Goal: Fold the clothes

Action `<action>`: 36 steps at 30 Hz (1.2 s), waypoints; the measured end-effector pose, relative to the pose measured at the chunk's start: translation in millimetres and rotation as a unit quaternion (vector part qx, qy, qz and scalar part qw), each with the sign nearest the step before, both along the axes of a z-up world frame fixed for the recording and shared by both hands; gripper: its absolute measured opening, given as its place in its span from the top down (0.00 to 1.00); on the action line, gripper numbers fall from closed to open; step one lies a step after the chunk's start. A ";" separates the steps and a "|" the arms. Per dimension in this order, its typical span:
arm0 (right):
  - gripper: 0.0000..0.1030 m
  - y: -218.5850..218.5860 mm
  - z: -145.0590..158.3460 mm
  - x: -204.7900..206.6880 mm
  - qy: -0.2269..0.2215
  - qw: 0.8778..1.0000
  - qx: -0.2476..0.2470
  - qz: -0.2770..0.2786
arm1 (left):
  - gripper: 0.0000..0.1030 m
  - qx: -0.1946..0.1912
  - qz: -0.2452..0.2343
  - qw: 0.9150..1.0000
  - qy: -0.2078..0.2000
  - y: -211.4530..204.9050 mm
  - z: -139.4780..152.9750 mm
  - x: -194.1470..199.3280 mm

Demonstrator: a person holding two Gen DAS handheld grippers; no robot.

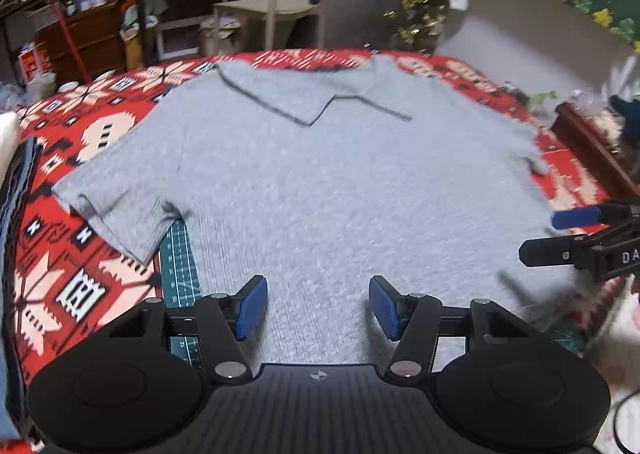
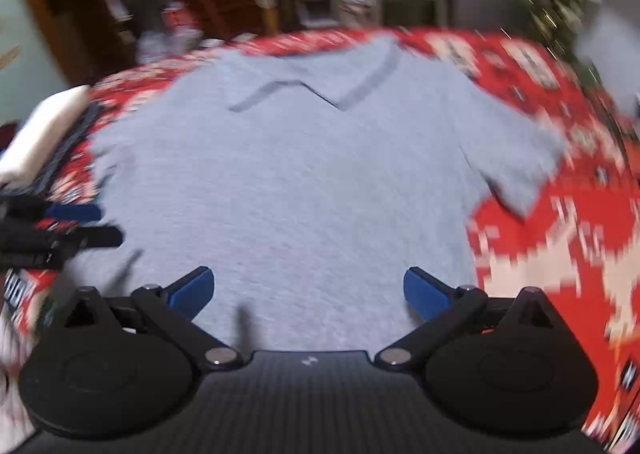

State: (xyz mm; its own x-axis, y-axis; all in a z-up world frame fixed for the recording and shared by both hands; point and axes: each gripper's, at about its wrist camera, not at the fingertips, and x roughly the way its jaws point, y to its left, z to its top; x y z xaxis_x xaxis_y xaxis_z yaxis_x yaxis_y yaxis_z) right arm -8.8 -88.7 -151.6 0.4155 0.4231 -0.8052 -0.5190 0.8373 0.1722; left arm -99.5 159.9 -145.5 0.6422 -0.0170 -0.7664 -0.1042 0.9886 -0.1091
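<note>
While grey polo shirt (image 1: 320,181) lies flat, collar pointing away, left claw (image 1: 318,306) and right claw (image 2: 308,294) gape empty.

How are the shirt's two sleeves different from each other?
The left sleeve lies spread out, and its tip reaches a green cutting mat; the right sleeve looks bunched and curled at its edge in the left wrist view. In the right wrist view the right sleeve rests only on the red patterned cloth. Both are short, grey, and part of the same collared shirt.
</note>
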 end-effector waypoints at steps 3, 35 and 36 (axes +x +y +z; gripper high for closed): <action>0.01 -1.7 -12.7 -4.1 -0.006 0.999 -0.018 -0.039 | 0.37 0.005 0.021 1.000 0.002 -1.4 -6.6 1.1; 0.01 20.7 -19.7 -21.3 -0.037 0.995 -0.061 -0.066 | 0.00 0.044 0.048 0.998 0.007 -27.8 -19.3 3.0; 0.01 20.8 -19.8 -21.6 -0.038 0.995 -0.061 -0.067 | 0.00 0.052 0.049 0.997 0.008 -30.4 -20.0 3.8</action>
State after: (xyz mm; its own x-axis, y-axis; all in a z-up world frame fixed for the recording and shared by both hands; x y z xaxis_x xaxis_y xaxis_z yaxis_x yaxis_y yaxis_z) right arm -30.4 -67.9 -171.4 0.5232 0.2612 -0.8112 -0.4090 0.9120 0.0299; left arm -95.7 129.6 -165.5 0.6238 0.1253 -0.7715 -0.2016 0.9795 -0.0039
